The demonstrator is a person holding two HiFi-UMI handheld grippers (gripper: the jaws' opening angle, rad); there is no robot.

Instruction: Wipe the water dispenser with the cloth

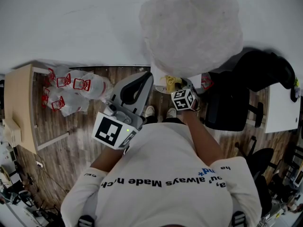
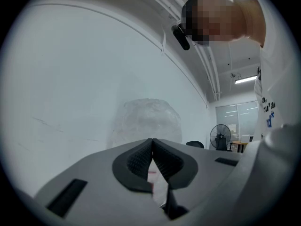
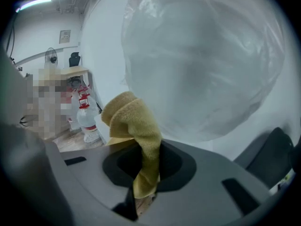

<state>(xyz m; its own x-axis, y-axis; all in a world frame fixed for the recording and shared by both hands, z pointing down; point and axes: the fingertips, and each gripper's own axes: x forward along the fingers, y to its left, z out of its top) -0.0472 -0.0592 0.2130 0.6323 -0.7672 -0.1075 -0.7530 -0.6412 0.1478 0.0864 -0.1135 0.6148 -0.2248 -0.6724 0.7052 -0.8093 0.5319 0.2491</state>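
My right tongs (image 3: 146,160) are clamped on the yellow cloth (image 3: 131,121). The cloth sticks up just below the big wrapped bottle (image 3: 202,65) on the water dispenser (image 1: 157,75). I think the cloth is soft, light and floppy, so it will bend any way I push it. Holding it by its bunched middle should leave a fat end free for rubbing. My left tongs (image 2: 152,147) are pressed together with nothing in them, also below the bottle.

Left gripper (image 2: 152,142) closed (right gripper (image 3: 149,149) clamped)
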